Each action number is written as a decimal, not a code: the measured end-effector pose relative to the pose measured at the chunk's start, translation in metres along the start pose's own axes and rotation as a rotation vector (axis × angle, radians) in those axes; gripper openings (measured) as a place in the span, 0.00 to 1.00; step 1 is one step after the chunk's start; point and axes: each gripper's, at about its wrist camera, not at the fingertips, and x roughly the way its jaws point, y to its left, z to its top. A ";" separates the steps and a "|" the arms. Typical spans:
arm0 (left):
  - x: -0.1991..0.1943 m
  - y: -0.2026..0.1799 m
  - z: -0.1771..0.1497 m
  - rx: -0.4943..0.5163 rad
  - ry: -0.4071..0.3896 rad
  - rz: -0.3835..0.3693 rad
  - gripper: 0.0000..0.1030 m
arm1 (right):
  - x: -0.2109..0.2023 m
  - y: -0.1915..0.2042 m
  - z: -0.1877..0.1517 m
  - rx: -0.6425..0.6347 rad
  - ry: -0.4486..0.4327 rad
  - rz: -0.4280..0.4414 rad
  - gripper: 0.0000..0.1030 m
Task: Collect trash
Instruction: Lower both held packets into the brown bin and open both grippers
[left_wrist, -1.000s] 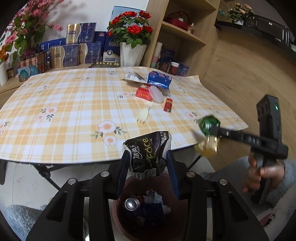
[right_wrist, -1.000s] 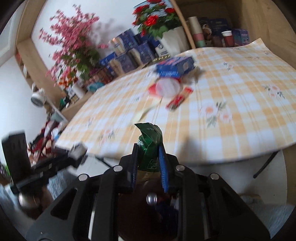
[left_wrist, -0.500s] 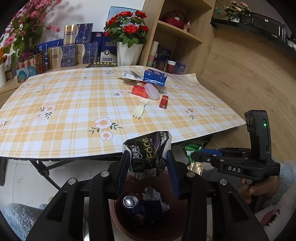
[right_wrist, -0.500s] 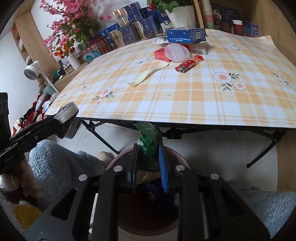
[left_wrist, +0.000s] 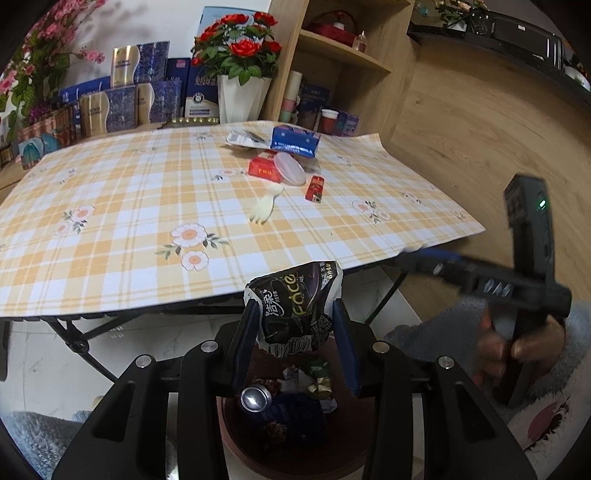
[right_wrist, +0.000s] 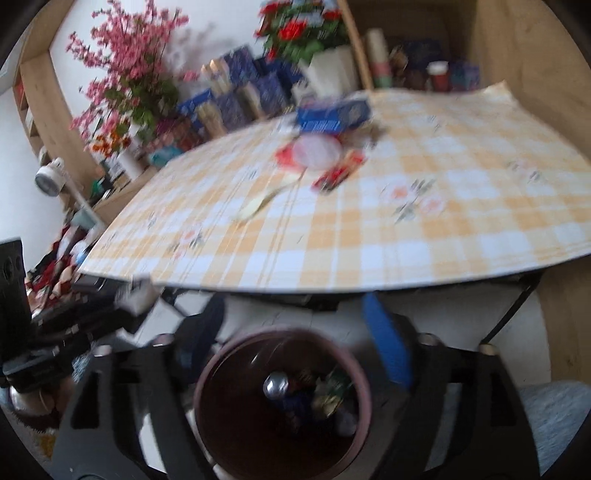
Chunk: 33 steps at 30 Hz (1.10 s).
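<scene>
A crumpled black wrapper (left_wrist: 295, 306) is pinched between the pads of the left gripper (left_wrist: 295, 334), directly above the brown trash bin (left_wrist: 236, 435). The right gripper (right_wrist: 295, 332) is seen with jaws opening and nothing between them, over the same bin, where a green wrapper (right_wrist: 334, 384) lies beside a can (right_wrist: 275, 384); further trash is left on the table (left_wrist: 110, 206) beyond

Bin (right_wrist: 221, 373) mouth lies open; table edge (right_wrist: 369, 286) overhangs just behind.

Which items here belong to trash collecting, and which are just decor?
Job:
- crumpled black snack wrapper, held by left gripper
- round dark-red bin
- cream plastic fork
- red lighter
- blue carton

Bystanders:
- red roses in white vase
- blue gift boxes
</scene>
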 end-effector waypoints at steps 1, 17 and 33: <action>0.002 0.000 -0.001 0.001 0.007 -0.003 0.38 | -0.003 -0.002 0.001 0.005 -0.021 -0.020 0.91; 0.043 -0.020 -0.015 0.109 0.145 -0.060 0.39 | 0.016 -0.029 -0.002 0.095 -0.027 -0.179 0.94; 0.043 -0.017 -0.014 0.093 0.144 -0.050 0.51 | 0.015 -0.023 -0.004 0.071 -0.036 -0.210 0.94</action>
